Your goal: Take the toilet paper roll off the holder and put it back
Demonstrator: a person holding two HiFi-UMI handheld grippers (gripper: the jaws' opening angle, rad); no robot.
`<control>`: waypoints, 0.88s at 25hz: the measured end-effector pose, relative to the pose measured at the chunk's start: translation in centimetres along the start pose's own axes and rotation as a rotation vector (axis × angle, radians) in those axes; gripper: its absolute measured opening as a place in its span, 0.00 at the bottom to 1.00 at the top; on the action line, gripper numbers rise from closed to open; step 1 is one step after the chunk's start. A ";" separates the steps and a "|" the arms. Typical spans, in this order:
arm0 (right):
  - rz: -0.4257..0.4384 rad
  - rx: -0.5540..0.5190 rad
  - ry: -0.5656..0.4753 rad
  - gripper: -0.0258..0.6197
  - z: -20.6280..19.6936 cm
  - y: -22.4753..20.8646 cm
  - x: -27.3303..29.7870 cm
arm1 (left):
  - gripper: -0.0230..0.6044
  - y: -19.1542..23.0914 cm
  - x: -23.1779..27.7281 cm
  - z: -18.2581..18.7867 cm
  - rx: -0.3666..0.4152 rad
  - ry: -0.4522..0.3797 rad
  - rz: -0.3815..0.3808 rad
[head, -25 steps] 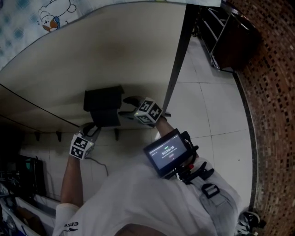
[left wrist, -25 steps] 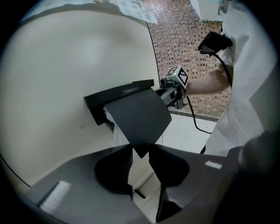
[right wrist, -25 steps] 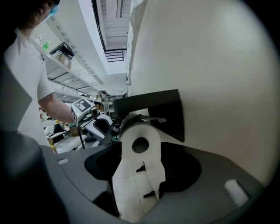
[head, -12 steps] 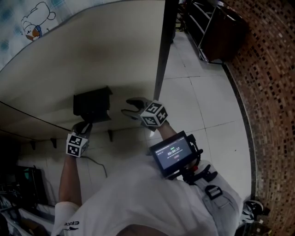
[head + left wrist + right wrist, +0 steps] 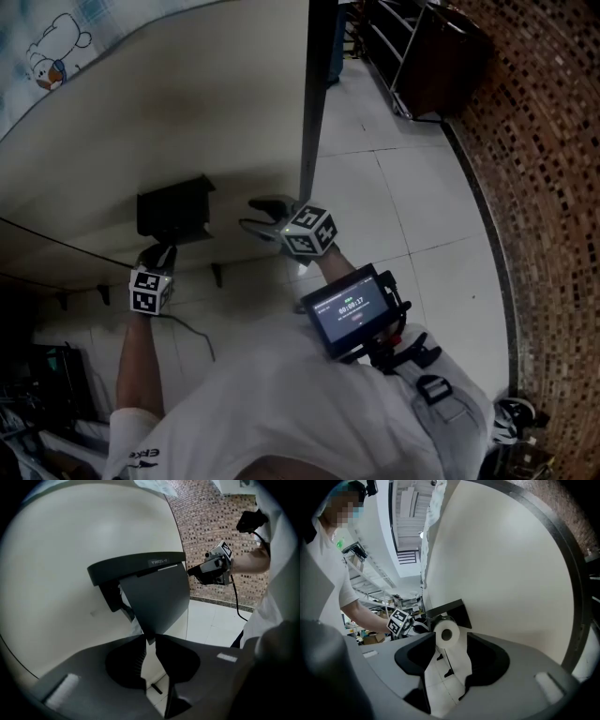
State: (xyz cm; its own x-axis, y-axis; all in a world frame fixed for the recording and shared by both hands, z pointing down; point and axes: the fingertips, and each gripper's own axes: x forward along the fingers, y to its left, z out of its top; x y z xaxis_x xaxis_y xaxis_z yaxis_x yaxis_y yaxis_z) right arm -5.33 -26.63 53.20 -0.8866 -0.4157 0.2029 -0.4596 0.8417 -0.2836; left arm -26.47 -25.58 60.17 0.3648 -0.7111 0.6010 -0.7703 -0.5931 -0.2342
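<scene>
Black plastic sits between the jaws of my left gripper (image 5: 150, 639): they are closing on the bottom corner of the flap (image 5: 157, 599) that covers the holder (image 5: 136, 565) on the wall (image 5: 61, 550). My right gripper (image 5: 451, 641), wide but narrowing, has hold of nothing. The toilet paper roll (image 5: 446, 632) hangs on the holder just ahead of it. With so little of the flap pinched, I judge it could slip and drop onto the roll as I reach in.

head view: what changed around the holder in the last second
The right gripper backed away from the holder, to the right, its jaws closing on nothing. The left gripper stayed under the holder, jaws closing on the cover's lower corner. The holder stayed on the wall.
</scene>
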 end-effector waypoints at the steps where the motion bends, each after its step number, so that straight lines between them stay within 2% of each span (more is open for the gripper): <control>1: 0.000 -0.002 -0.002 0.38 0.1 0.1 0.0 | 0.14 0.1 0.1 0.0 -0.006 0.001 0.006; 6: 0.011 -0.014 -0.001 0.37 0.3 0.4 0.2 | 0.14 0.3 0.6 -0.2 -0.048 -0.015 0.033; 12: 0.035 -0.023 0.003 0.37 0.2 1.1 0.5 | 0.15 0.1 0.2 -0.4 -0.044 -0.017 0.072; 14: 0.041 -0.024 -0.001 0.36 0.2 1.3 0.3 | 0.16 -0.2 -0.3 -0.3 -0.041 -0.020 0.100; 22: 0.085 -0.022 -0.005 0.34 0.4 1.9 -0.8 | 0.27 -0.7 -2.0 -0.9 -0.109 -0.032 0.231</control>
State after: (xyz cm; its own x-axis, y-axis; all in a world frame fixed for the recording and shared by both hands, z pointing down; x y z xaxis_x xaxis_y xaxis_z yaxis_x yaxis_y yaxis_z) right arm -5.50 -24.84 52.07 -0.9227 -0.3441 0.1740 -0.3813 0.8815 -0.2785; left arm -27.13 -23.35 59.81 0.1876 -0.8357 0.5162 -0.8864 -0.3705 -0.2776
